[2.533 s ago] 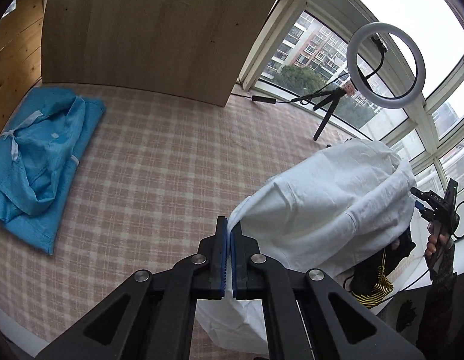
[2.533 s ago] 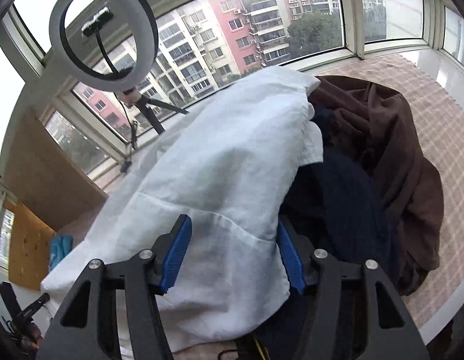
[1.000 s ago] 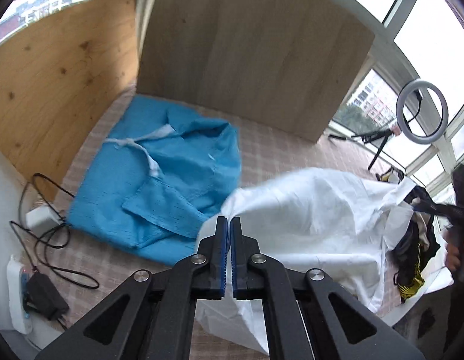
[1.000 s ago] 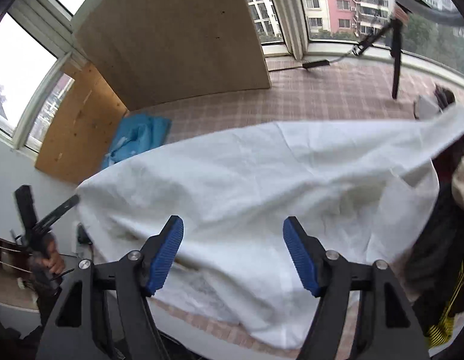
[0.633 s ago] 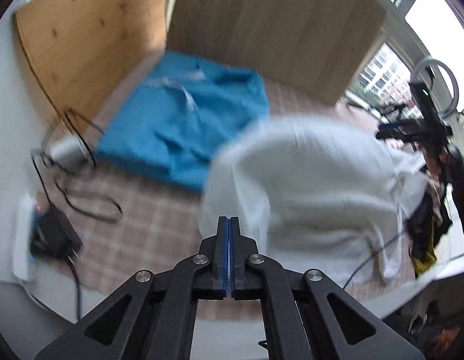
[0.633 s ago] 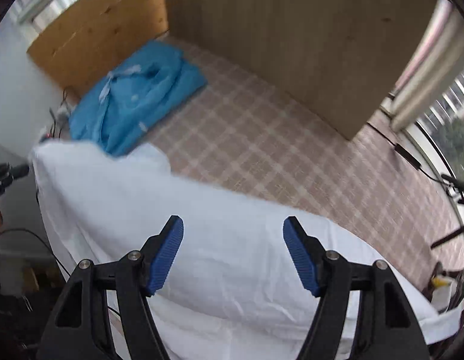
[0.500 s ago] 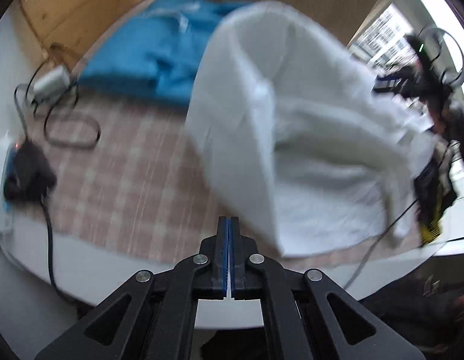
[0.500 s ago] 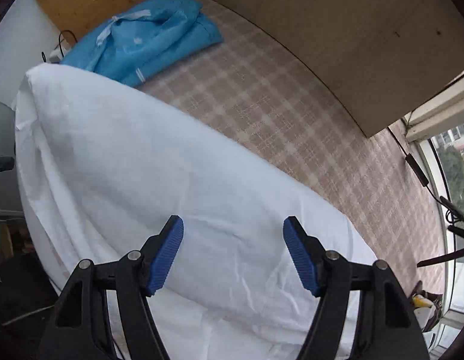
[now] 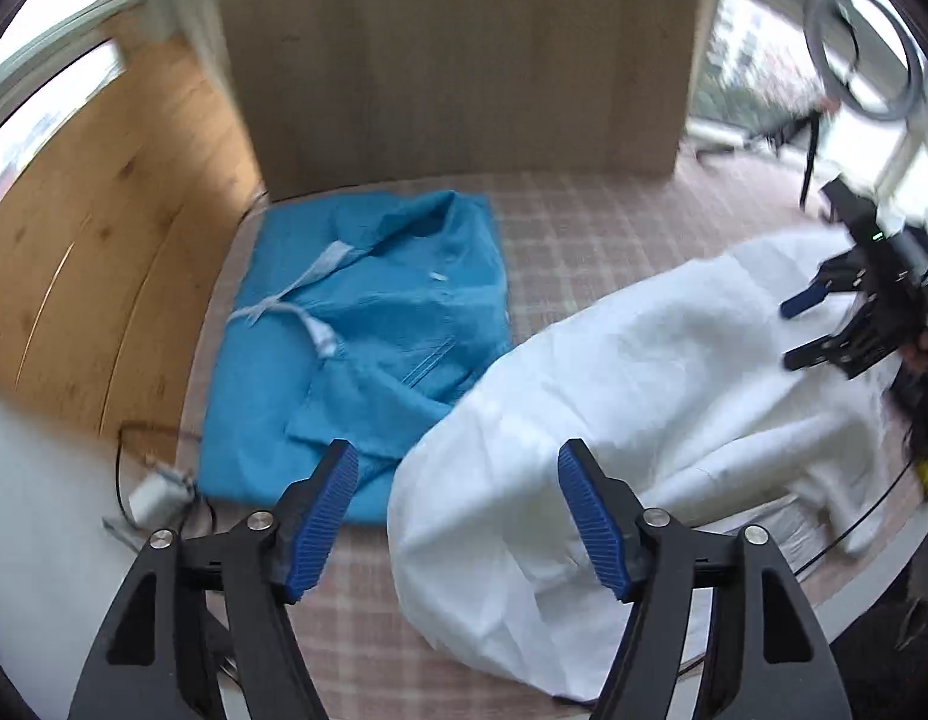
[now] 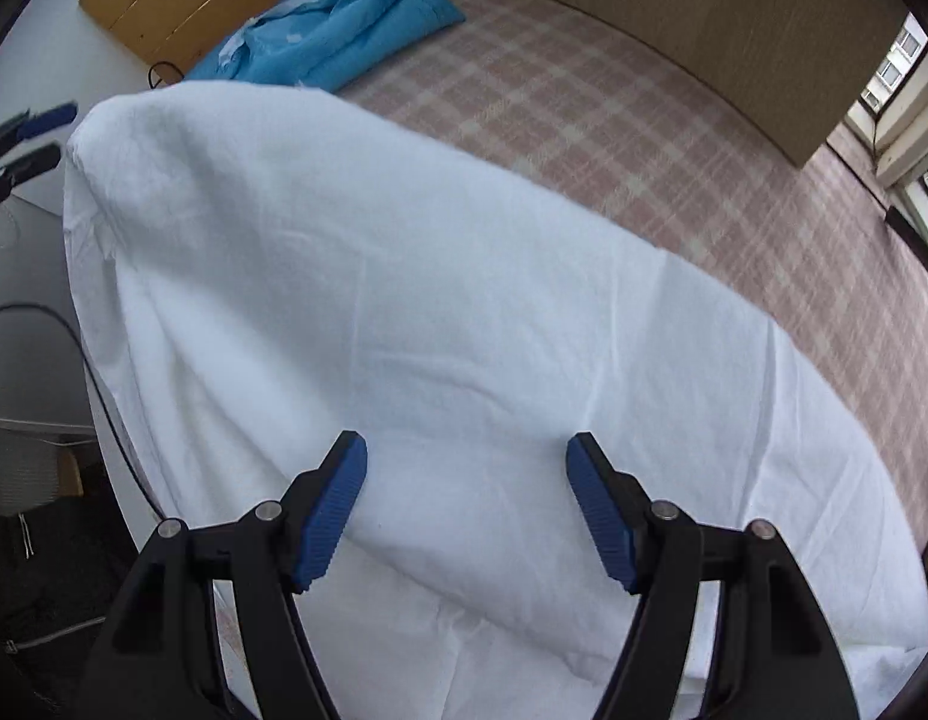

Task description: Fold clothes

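Left to right across the pink plaid table cover [image 9: 590, 240]: a crumpled blue garment with white ties [image 9: 368, 324] lies at the far left, near the wooden panels. Beside it, overlapping its near edge, a large rumpled white cloth garment [image 10: 440, 324] is spread over the front of the surface. The left gripper [image 9: 458, 516] has its blue-padded jaws wide apart, holding nothing, above the white garment's left end. The right gripper [image 10: 467, 504] is likewise spread wide and empty, poised over the garment's near portion; contact cannot be judged.
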Tool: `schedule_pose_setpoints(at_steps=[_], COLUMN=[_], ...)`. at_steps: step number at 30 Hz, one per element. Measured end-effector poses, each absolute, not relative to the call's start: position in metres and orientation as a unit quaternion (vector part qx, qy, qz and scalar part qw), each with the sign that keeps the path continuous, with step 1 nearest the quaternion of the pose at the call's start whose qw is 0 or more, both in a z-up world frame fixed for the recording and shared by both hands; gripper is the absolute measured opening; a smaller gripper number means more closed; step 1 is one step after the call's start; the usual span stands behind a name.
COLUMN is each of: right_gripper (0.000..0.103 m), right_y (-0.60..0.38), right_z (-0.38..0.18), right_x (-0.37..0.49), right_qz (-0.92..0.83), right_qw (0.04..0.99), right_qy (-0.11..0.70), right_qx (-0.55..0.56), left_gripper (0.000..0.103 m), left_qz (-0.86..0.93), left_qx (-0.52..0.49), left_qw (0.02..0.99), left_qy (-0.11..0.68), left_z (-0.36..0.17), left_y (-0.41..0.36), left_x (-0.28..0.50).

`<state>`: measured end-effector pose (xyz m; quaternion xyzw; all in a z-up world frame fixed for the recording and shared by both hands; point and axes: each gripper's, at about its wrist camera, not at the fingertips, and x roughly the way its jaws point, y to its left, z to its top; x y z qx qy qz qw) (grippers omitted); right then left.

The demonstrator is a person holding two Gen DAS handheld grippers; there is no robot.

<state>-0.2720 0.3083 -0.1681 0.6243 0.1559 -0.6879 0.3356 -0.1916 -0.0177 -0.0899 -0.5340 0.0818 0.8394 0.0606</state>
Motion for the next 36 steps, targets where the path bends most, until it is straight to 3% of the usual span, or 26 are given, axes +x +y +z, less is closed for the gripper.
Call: schedule_pose_setpoints(at_steps=[4, 5, 6, 7, 8, 13, 19, 29, 36], right_gripper=[0.068, 0.068, 0.068, 0.068, 0.068, 0.068, 0.068, 0.068, 0.068], right_y=[0.328, 0.332, 0.333, 0.331, 0.328, 0.317, 0.297, 0.162, 0.104], right_z=[-0.178, -0.180, -0.176, -0.169, -0.162, -0.124, -0.086, -0.113, -0.140], right_x=[-0.255, -0.252, -0.252, -0.255, -0.258, -0.274, -0.288, -0.212, -0.181], right_qz=[-0.686, -0.686, -0.690, -0.696, -0.703, -0.733, -0.758, -0.620, -0.543], right_qw=[0.332, 0.331, 0.330, 0.329, 0.328, 0.322, 0.326, 0.530, 0.567], right_qy=[0.128, 0.122, 0.121, 0.124, 0.127, 0.141, 0.162, 0.270, 0.347], right_qx=[0.634, 0.636, 0.633, 0.626, 0.619, 0.582, 0.541, 0.512, 0.513], left_gripper=[0.064, 0.055, 0.017, 0.004, 0.001, 0.001, 0.001, 0.002, 0.002], left_qz=[0.798, 0.791, 0.783, 0.777, 0.782, 0.796, 0.782, 0.776, 0.785], left_qx=[-0.587, -0.596, -0.606, -0.613, -0.603, -0.566, -0.587, -0.613, -0.605], left_qw=[0.101, 0.110, 0.120, 0.130, 0.140, 0.195, 0.207, 0.142, 0.124], left_qy=[0.094, 0.086, 0.073, 0.064, 0.072, 0.090, 0.025, -0.037, -0.041], left_z=[-0.128, -0.136, -0.141, -0.145, -0.143, -0.125, -0.132, -0.171, -0.170], left_y=[0.001, 0.007, 0.011, 0.015, 0.021, 0.041, 0.032, -0.001, -0.005], left_x=[-0.219, -0.223, -0.222, -0.219, -0.206, -0.126, -0.048, -0.011, -0.003])
